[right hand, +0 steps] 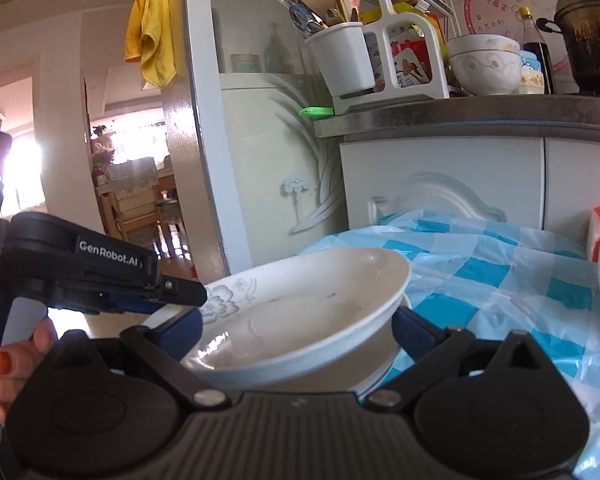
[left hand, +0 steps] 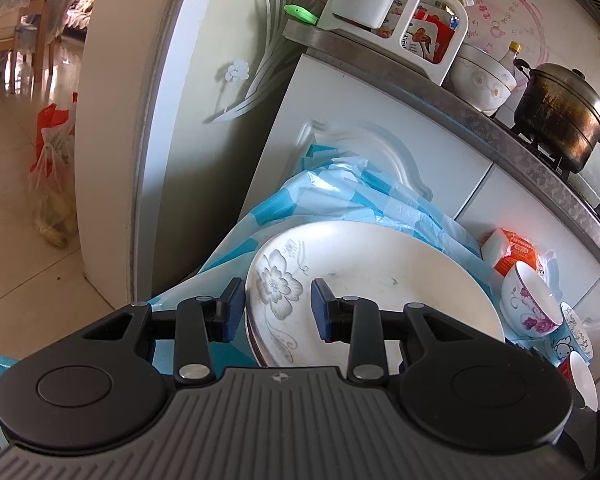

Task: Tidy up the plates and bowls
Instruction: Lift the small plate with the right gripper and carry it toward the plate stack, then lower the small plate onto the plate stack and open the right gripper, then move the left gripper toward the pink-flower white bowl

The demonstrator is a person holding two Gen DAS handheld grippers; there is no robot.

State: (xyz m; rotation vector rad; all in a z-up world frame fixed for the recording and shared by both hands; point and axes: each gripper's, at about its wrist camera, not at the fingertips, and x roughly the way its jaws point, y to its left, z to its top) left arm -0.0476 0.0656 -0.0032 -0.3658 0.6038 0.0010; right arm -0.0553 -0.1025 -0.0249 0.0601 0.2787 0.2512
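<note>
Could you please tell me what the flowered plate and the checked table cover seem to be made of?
Flowered plate: looks like glazed white ceramic, going by its glossy highlights and printed grey flower. Checked table cover: probably thin plastic sheeting, since it is semi-translucent, shiny and sharply crinkled.

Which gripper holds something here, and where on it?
The left gripper clamps the top plate by its flowered rim; the right gripper stands open around it.

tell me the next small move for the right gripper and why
Probably draw the right gripper straight back: its jaws stand wide open either side of the top plate, which already sits on the stack, while the left gripper is at its rim.
</note>
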